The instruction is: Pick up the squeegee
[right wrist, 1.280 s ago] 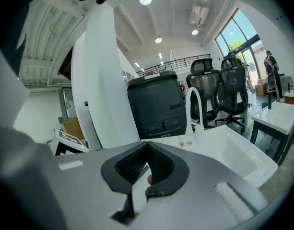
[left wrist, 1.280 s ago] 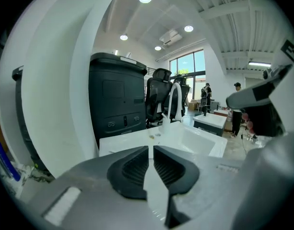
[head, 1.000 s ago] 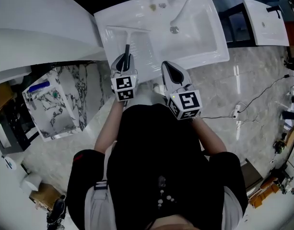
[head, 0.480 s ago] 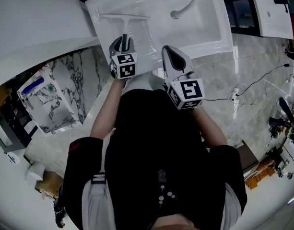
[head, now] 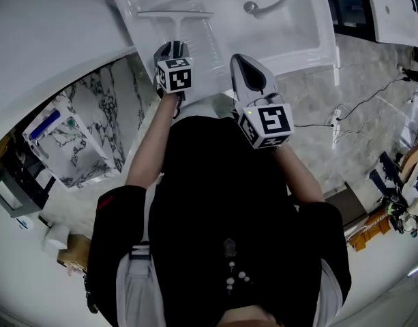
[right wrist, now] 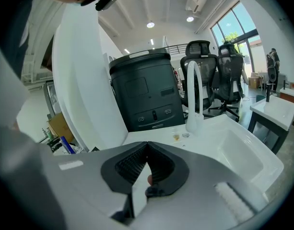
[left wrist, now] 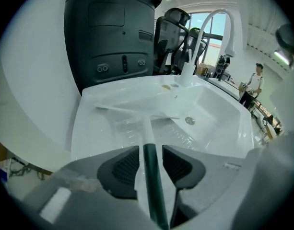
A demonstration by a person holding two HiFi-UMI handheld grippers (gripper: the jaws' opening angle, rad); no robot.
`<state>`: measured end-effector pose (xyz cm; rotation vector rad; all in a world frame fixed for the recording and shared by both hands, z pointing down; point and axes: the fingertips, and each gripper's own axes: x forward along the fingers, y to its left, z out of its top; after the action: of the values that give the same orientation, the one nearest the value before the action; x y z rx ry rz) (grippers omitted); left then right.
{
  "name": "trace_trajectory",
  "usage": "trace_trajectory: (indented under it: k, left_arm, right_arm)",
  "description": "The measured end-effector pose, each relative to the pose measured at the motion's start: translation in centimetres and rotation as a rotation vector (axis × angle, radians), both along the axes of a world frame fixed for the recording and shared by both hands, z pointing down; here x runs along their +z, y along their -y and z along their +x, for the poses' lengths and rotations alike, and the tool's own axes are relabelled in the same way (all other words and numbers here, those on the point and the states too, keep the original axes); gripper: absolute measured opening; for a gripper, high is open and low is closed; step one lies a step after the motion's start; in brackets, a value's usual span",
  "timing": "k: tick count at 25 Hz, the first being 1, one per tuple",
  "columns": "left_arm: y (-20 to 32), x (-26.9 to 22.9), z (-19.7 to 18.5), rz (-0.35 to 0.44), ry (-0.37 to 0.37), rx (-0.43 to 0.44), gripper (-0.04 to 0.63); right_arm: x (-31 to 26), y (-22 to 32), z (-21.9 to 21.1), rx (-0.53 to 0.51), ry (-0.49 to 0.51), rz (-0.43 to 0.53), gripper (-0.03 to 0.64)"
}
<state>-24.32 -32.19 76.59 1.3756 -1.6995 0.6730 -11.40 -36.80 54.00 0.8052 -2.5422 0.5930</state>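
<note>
The squeegee (head: 176,20) lies on the ribbed drainboard of the white sink (head: 297,50), blade far, handle toward me. In the left gripper view its white neck (left wrist: 147,128) turns into a dark green handle that runs back between the jaws. My left gripper (head: 173,48) (left wrist: 150,150) points steeply down over the handle's near end. Its jaws have just been opening and now stand open, with a gap between each pad and the handle. My right gripper (head: 239,60) (right wrist: 147,145) hovers over the sink's front rim, shut and empty.
A tall curved faucet (left wrist: 218,18) and a drain (left wrist: 190,120) mark the basin right of the drainboard. A black cabinet (left wrist: 111,32) stands behind the sink. A marbled unit (head: 79,142) stands left of me, a second sink (head: 399,5) sits far right, and cables (head: 372,135) lie on the floor.
The left gripper has sunk toward the drainboard along the squeegee handle, and its jaws have spread. The right gripper has shifted a little over the sink's front rim.
</note>
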Motion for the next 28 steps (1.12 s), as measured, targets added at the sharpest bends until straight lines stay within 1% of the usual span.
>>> trace_trajectory:
  k: [8,13,15,17,22,28]
  left_arm:
    - [-0.1,1.3,0.0,-0.039,-0.048,-0.026,0.156]
    - [-0.3,2.2,0.5,-0.067,-0.099,-0.032,0.156]
    - [-0.6,2.3,0.5,-0.075,-0.092,-0.036,0.148]
    - [-0.6,2.3,0.3,-0.074,-0.071,-0.042,0.111]
    - [-0.6,2.3,0.1,-0.068,-0.043,-0.057,0.107]
    - [-0.4,1.1,0.0,-0.026,-0.049,-0.06,0.107]
  right_arm:
    - [0.3,0.0,-0.6,0.01,-0.011,-0.006,0.003]
    - [0.3,-0.2,-0.6,0.019,-0.017,-0.006,0.002]
    - [0.4,-0.4,-0.5,0.021,-0.02,-0.007,0.003]
    - [0.6,-0.6,-0.4,0.025,-0.022,-0.01,0.002]
    - [1.0,-0.7,0.3,0.042,-0.023,-0.018,0.002]
    - [0.9,-1.0,1.1,0.044,-0.014,-0.015,0.002]
